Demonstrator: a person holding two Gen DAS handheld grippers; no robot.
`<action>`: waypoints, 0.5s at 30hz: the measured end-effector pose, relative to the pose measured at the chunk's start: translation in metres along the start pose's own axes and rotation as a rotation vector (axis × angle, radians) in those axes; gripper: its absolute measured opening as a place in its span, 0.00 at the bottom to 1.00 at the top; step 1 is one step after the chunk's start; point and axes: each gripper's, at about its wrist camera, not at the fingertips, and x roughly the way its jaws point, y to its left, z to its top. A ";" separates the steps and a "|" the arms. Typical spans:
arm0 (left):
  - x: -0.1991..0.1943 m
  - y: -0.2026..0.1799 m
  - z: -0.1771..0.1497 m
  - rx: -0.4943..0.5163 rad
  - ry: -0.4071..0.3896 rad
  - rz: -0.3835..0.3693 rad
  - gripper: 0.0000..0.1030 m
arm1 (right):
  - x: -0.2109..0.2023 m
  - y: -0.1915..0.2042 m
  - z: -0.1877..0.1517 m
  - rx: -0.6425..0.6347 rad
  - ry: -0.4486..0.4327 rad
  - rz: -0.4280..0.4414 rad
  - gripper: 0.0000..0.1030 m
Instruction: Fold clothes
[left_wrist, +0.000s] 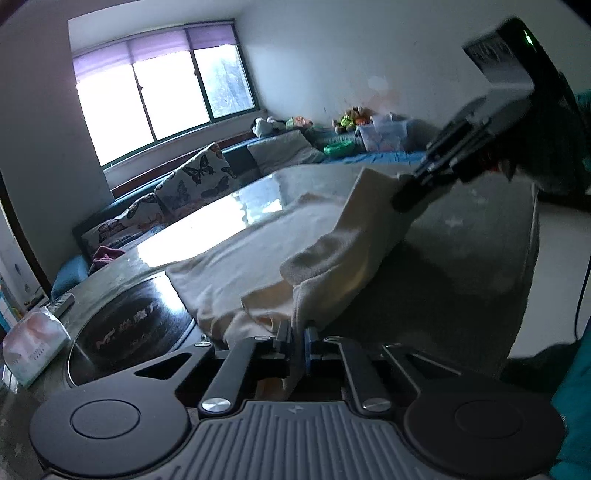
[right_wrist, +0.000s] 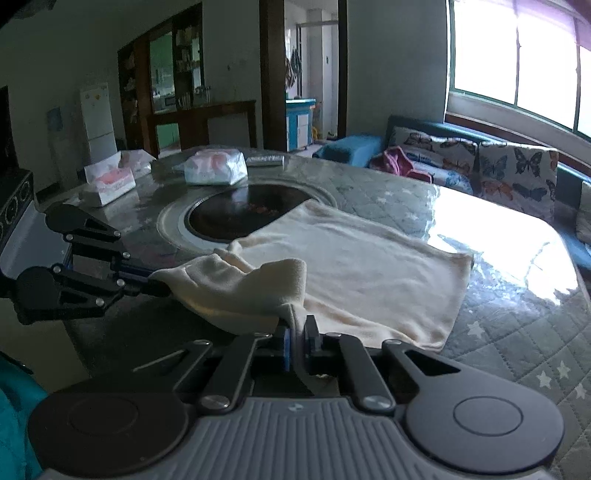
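The surface, covered by a quilted grey cloth with small stars under a glossy clear sheet, fills most of both views, with strong window glare on its far part. A cream garment lies spread flat across it, its far edge overlapping the dark round inset sunk in the middle of the surface; in the right wrist view the inset sits at about 11 o'clock from the garment's centre. The near edge of the garment is lifted off the surface and bunched into folds between the two grippers. The right gripper is clenched on one corner of that edge, the cloth pinched between its pads and running down between them. The left gripper is likewise clamped on the other near corner, and in the right wrist view it reaches in from 9 o'clock with the cloth at its tips. Beyond the inset, at about 12 o'clock, rest a soft plastic pack and a remote control; a tissue box stands at about 10 o'clock.
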 end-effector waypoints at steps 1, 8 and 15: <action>-0.005 0.000 0.002 -0.004 -0.005 -0.004 0.07 | -0.005 0.002 0.000 -0.003 -0.008 0.000 0.06; -0.054 -0.005 0.015 -0.059 -0.029 -0.075 0.07 | -0.059 0.023 -0.005 -0.006 -0.023 0.030 0.05; -0.051 0.001 0.027 -0.098 -0.045 -0.083 0.07 | -0.079 0.030 -0.009 0.013 -0.016 0.001 0.05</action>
